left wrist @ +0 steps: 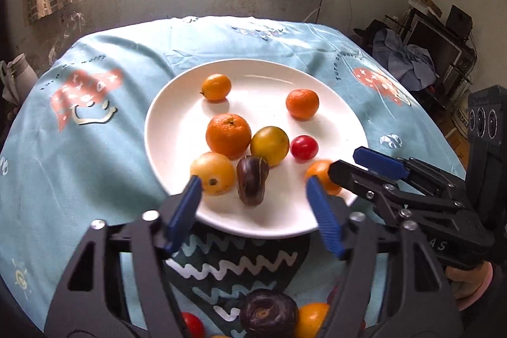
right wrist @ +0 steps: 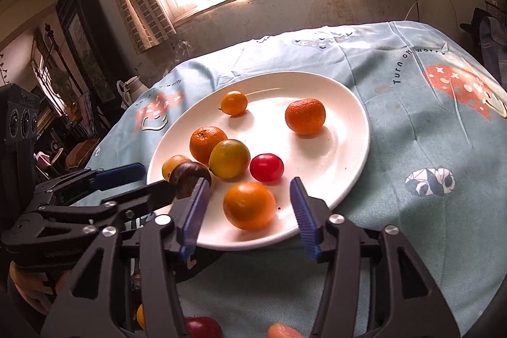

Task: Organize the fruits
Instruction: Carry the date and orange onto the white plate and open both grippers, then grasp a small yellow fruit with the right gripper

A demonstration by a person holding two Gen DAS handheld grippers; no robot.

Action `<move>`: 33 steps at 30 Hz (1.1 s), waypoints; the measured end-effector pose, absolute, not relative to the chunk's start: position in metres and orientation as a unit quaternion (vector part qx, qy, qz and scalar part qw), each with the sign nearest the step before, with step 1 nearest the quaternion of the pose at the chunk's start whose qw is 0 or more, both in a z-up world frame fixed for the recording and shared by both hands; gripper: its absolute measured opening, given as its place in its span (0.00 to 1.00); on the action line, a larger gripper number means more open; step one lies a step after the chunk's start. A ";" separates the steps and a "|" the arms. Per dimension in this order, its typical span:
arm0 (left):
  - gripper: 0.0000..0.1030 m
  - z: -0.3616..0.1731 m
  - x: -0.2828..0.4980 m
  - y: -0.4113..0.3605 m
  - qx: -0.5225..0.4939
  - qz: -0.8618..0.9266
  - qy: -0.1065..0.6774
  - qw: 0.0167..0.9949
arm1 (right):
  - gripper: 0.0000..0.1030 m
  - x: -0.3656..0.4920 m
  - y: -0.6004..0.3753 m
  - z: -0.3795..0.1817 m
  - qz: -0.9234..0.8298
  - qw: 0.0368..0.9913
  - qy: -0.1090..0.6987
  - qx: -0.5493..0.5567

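A white plate (left wrist: 177, 103) (right wrist: 348, 129) on the blue tablecloth holds several fruits: mandarins (left wrist: 228, 135) (right wrist: 305, 116), a kumquat (left wrist: 216, 87), a yellow fruit (left wrist: 270, 145), a red tomato (left wrist: 304, 148) (right wrist: 266, 167) and a dark brown fruit (left wrist: 252, 184) (right wrist: 187, 176). My left gripper (left wrist: 253, 195) is open and empty over the plate's near edge, by the brown fruit. My right gripper (right wrist: 250, 205) is open, its fingers on either side of an orange fruit (right wrist: 249, 205) resting on the plate without touching it. It also shows in the left wrist view (left wrist: 345, 168).
More fruits lie on the cloth under the grippers: a dark one (left wrist: 267, 314), a yellow one (left wrist: 312, 319) and a red one (left wrist: 191, 325) (right wrist: 202, 327). Furniture and clutter (left wrist: 421, 53) stand right of the table, a dark cabinet (right wrist: 85, 30) left.
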State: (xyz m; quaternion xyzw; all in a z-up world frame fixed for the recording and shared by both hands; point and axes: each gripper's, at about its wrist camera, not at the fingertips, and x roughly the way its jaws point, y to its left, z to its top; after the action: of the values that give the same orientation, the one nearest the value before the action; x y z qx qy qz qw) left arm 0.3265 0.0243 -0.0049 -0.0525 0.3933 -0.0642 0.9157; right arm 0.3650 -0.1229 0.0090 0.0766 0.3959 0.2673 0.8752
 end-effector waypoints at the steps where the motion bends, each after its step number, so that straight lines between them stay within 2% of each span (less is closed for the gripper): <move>1: 0.93 0.000 0.316 0.029 -0.054 -0.059 0.381 0.921 | 0.59 0.359 -0.127 0.012 0.273 0.875 0.392 0.077; 7: 0.97 0.001 0.253 0.056 -0.072 -0.040 0.377 0.922 | 0.59 0.306 -0.138 0.025 0.294 0.872 0.387 0.060; 12: 0.97 -0.034 0.205 0.080 -0.107 -0.012 0.393 0.913 | 0.59 0.246 -0.140 0.016 0.308 0.862 0.402 0.027; 21: 0.97 -0.036 0.179 0.071 -0.089 -0.027 0.385 0.918 | 0.59 0.205 -0.118 0.000 0.336 0.836 0.433 -0.034; 25: 0.97 -0.033 0.176 0.064 -0.073 -0.029 0.378 0.922 | 0.46 0.206 -0.114 -0.008 0.350 0.818 0.456 -0.034; 33: 0.97 -0.030 0.174 0.064 -0.067 -0.031 0.373 0.925 | 0.42 0.197 -0.101 -0.014 0.374 0.800 0.466 -0.061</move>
State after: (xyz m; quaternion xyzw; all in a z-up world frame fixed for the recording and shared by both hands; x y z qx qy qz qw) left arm 0.1742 0.0639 -0.0301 -0.0665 0.3726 -0.0310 0.9251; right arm 0.1974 -0.1007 -0.0142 -0.0607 0.4658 0.3738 0.7997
